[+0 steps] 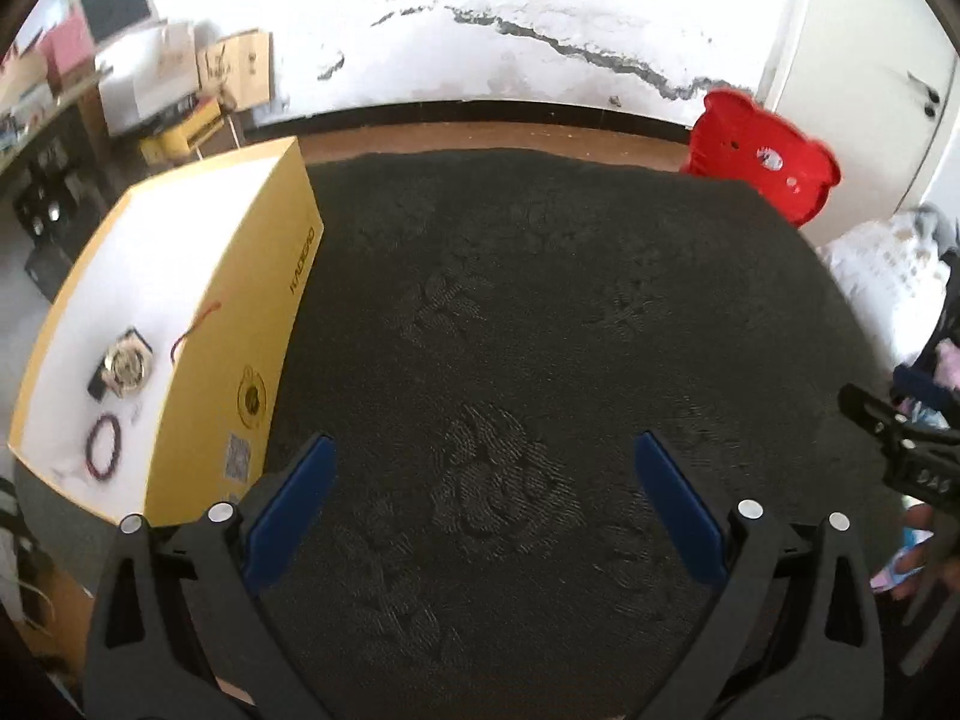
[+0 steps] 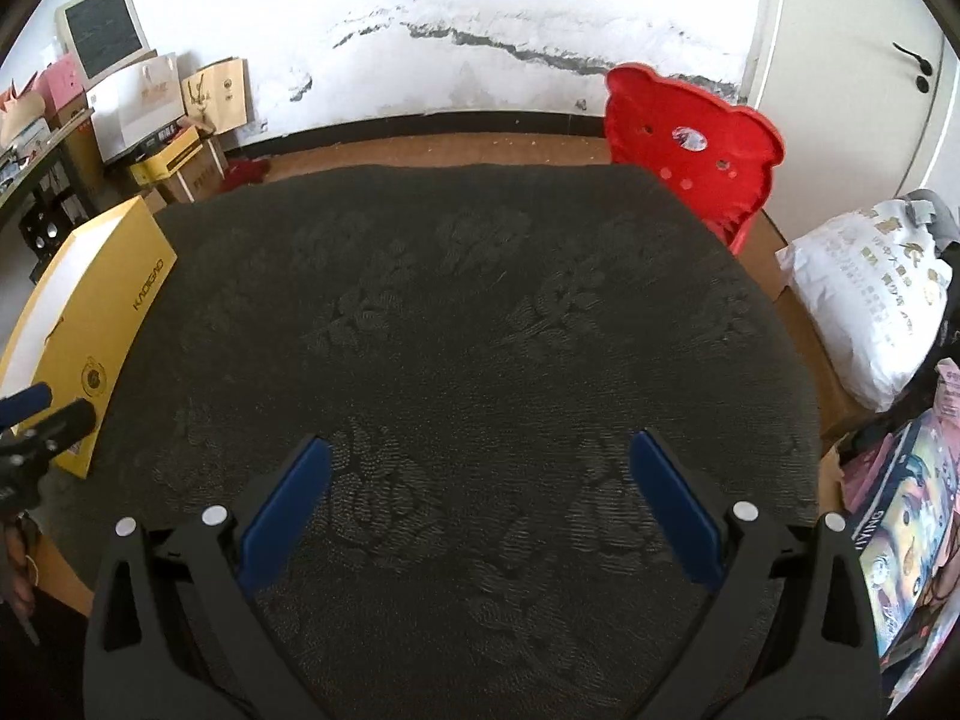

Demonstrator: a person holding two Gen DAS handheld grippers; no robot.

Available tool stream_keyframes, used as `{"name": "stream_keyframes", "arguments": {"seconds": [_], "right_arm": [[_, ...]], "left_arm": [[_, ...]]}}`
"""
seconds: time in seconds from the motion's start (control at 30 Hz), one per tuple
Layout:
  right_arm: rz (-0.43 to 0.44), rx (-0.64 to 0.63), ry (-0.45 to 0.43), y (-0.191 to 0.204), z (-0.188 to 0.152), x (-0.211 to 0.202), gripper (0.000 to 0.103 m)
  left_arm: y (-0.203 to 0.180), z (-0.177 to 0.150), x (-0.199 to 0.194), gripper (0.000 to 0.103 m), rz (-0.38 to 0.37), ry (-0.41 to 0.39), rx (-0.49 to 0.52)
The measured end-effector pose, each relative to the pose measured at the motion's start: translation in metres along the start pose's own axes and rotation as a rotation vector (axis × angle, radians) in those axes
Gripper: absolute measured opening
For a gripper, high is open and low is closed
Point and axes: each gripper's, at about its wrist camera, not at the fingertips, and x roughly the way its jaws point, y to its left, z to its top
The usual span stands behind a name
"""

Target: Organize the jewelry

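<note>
A yellow box (image 1: 240,312) with a white top stands on the left of the dark patterned tablecloth (image 1: 540,330). On its top lie a gold watch (image 1: 125,367) on a black strap, a dark red bead bracelet (image 1: 103,447) and a thin red cord (image 1: 195,327). My left gripper (image 1: 483,447) is open over the cloth, right of the box, nothing between its blue fingers. My right gripper (image 2: 480,447) is open too, over the middle of the cloth (image 2: 480,300). The yellow box (image 2: 102,348) shows at the left of the right wrist view, its top mostly hidden.
A red plastic chair (image 2: 690,150) stands at the table's far right corner. A white sack (image 2: 864,300) and printed boxes (image 2: 906,540) lie to the right. Cartons, bags and an old monitor (image 2: 105,30) crowd the back left. The other gripper's tool (image 1: 900,438) shows at the right edge.
</note>
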Motion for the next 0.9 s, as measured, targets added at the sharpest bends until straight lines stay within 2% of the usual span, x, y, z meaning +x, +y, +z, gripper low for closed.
{"name": "stream_keyframes", "arguments": {"seconds": [0.1, 0.3, 0.9], "right_arm": [[0.007, -0.014, -0.003, 0.009, -0.002, 0.002, 0.096], [0.004, -0.034, -0.013, 0.023, -0.002, 0.000, 0.096], [0.018, -0.054, -0.006, 0.040, -0.002, 0.004, 0.096]], "left_arm": [[0.000, -0.002, 0.008, 0.097, -0.030, 0.019, -0.013], [-0.002, -0.008, 0.026, 0.097, -0.019, 0.063, 0.000], [0.012, -0.014, 0.025, 0.097, -0.015, 0.065, -0.024]]}}
